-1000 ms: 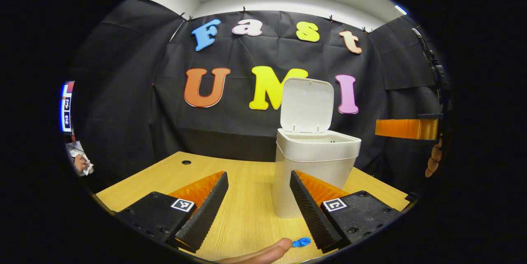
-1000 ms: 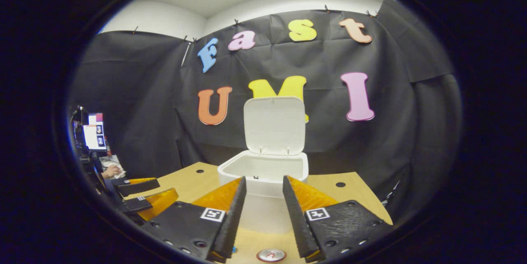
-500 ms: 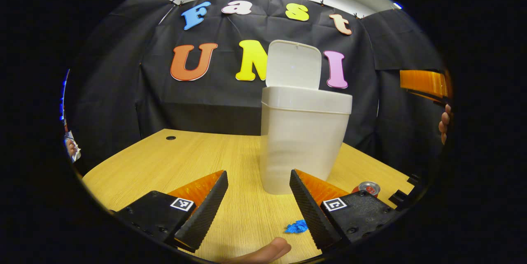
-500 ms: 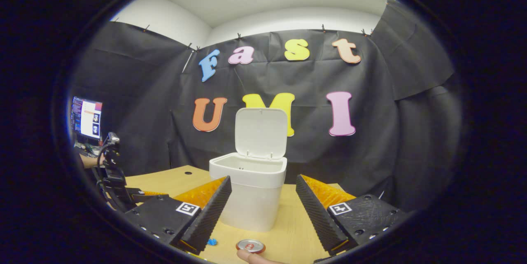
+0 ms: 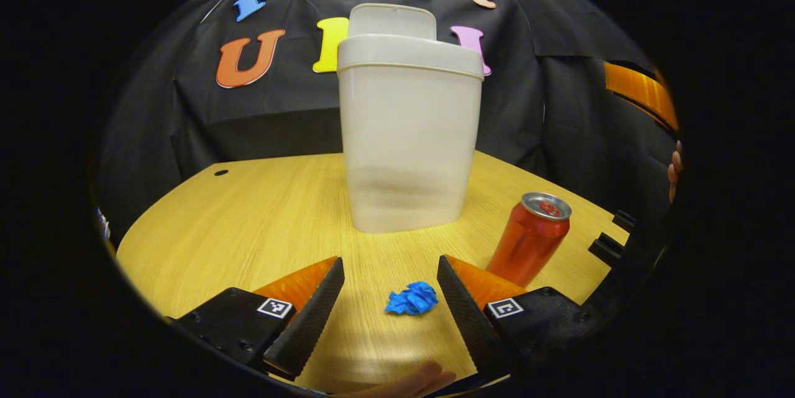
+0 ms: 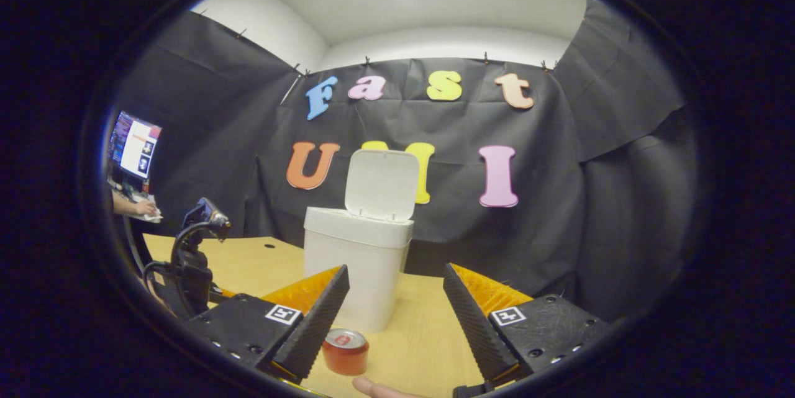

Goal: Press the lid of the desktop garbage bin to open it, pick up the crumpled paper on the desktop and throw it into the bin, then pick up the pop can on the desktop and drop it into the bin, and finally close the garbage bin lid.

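The white bin [image 5: 410,137] stands on the wooden desk [image 5: 261,224] with its lid [image 5: 392,19] raised upright behind it. A blue crumpled paper [image 5: 412,298] lies on the desk between the tips of my open left gripper [image 5: 390,271], nearer the right finger. A red pop can [image 5: 529,238] stands upright to the right of the paper. In the right gripper view the bin [image 6: 358,261] with its lid [image 6: 380,185] up stands beyond my open right gripper [image 6: 395,279], and the can [image 6: 345,351] sits low by its left finger. Nothing is held.
The other gripper's finger [image 5: 640,90] and a hand [image 5: 673,169] show at the far right of the left gripper view. In the right gripper view a cabled device [image 6: 192,255] stands at the left desk edge and a monitor [image 6: 133,144] glows behind it.
My left gripper has dropped low toward the desk and closed in on the blue paper, which now lies between its fingers. The right gripper has pulled back and lowered; the can shows fuller.
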{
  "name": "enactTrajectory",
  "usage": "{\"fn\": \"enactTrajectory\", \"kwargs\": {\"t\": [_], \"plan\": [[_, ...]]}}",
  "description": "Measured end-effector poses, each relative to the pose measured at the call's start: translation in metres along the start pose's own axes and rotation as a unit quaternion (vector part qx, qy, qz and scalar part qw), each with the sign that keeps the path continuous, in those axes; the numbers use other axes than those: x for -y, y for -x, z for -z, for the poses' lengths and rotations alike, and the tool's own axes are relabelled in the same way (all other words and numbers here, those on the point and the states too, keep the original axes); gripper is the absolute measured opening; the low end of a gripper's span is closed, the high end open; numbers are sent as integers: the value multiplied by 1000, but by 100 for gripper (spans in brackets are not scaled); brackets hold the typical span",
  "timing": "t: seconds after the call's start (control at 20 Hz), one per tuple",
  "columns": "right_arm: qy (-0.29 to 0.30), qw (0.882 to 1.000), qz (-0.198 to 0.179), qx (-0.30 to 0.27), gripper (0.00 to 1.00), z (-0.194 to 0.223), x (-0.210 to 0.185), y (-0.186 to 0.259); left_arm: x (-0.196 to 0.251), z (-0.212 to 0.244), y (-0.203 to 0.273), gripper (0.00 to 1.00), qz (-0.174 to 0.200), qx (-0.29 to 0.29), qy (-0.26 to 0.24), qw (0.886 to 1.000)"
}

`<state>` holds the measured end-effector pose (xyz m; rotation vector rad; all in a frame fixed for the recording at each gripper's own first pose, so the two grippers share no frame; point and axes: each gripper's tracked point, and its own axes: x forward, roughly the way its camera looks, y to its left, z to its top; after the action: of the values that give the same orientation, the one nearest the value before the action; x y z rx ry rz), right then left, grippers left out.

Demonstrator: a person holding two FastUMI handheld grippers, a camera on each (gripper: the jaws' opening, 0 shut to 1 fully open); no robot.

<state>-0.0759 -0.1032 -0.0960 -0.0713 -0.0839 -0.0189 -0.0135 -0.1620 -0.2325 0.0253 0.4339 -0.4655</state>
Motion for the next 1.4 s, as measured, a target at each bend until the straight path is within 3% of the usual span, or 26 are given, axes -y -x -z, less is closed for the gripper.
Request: {"fn": "enactTrajectory", "kwargs": {"t": [0.1,0.25,0.6,0.8,1.05,1.4], "plan": [[-2,999,-34,-23,98,29,-14,8,7,8,-6,98,7,-21,11,1000],[-6,998,-45,-48,98,61,-15,18,16,14,-13,98,18,-43,1,999],[-43,984,-83,-150,98,144,-46,23,16,30,-13,79,20,-71,-4,997],[-55,980,-78,-174,98,156,-54,10,2,32,-13,63,-3,-82,-26,996],[-61,977,-57,-198,95,165,-51,-9,-4,29,-14,49,-20,-75,-11,997],[-40,975,-54,-211,94,172,-59,-28,-11,11,-16,45,-38,-27,-5,999]]}}
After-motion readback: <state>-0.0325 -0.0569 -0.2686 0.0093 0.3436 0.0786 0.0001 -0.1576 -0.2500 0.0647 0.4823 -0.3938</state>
